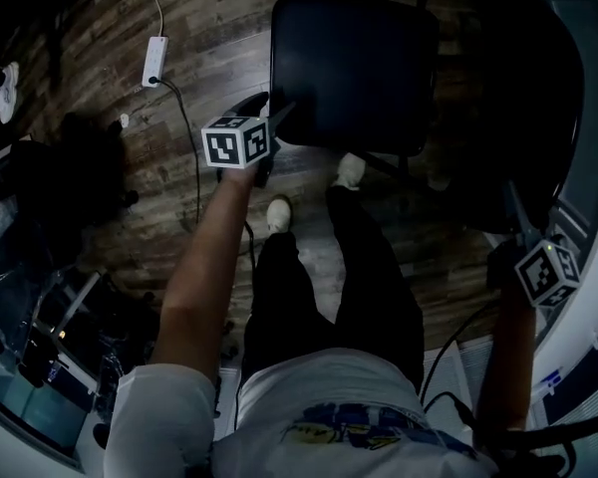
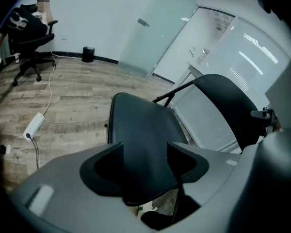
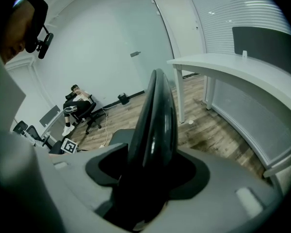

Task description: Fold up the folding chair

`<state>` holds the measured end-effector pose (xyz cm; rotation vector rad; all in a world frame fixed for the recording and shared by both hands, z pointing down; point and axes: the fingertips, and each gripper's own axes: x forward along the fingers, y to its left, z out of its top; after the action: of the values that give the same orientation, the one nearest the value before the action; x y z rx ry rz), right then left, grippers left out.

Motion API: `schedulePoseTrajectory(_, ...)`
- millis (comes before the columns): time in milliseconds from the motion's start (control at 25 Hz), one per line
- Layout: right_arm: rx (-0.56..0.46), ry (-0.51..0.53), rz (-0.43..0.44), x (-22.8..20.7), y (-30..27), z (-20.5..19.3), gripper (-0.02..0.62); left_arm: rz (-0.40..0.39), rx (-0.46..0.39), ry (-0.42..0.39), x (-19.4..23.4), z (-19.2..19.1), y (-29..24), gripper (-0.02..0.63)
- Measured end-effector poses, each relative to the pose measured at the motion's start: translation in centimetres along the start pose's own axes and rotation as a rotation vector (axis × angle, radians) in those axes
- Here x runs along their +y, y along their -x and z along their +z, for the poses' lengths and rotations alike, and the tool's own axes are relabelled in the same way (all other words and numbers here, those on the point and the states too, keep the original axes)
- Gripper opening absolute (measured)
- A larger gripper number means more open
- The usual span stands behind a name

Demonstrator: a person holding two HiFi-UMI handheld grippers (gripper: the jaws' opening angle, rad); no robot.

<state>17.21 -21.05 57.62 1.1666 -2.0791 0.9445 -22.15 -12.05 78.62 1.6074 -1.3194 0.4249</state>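
The black folding chair stands unfolded on the wood floor, its seat [image 1: 354, 68] ahead of me and its backrest [image 1: 513, 98] to the right. My left gripper [image 1: 272, 127] is at the seat's near left corner. In the left gripper view the seat [image 2: 140, 125] runs in between the open jaws of the left gripper [image 2: 144, 148], and the pads do not press on it. My right gripper [image 1: 518, 222] is at the backrest. In the right gripper view the backrest [image 3: 157, 110] stands edge-on in the gap of the right gripper [image 3: 151, 153], whose jaws stand wide around it.
A white power strip [image 1: 155, 61] with its cable lies on the floor to the left. My own shoes [image 1: 279, 212] stand just before the chair. A white curved desk [image 3: 242, 69] is close on the right. A person sits on an office chair [image 2: 31, 38] far off.
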Motion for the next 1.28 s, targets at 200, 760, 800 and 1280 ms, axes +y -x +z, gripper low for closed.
schedulePoseTrajectory(200, -0.025, -0.015, 0.008, 1.1, -0.2, -0.3, 0.239, -0.002, 0.031, 0.043, 3.4, -1.1, -2.7, 0.305)
schedulePoseTrajectory(760, -0.079, 0.013, 0.019, 1.0, 0.0, 0.3, 0.235, -0.181, 0.031, 0.274, 7.6, -2.9, -9.2, 0.370)
schedulePoseTrajectory(800, -0.084, 0.016, 0.016, 0.9, 0.1, 0.3, 0.235, -0.207, 0.030, 0.294, 7.6, -3.1, -9.5, 0.372)
schedulePoseTrajectory(1280, -0.136, 0.015, 0.019, 1.7, 1.1, 1.3, 0.227, -0.543, 0.046, 0.452, 5.7, -3.8, -10.9, 0.387)
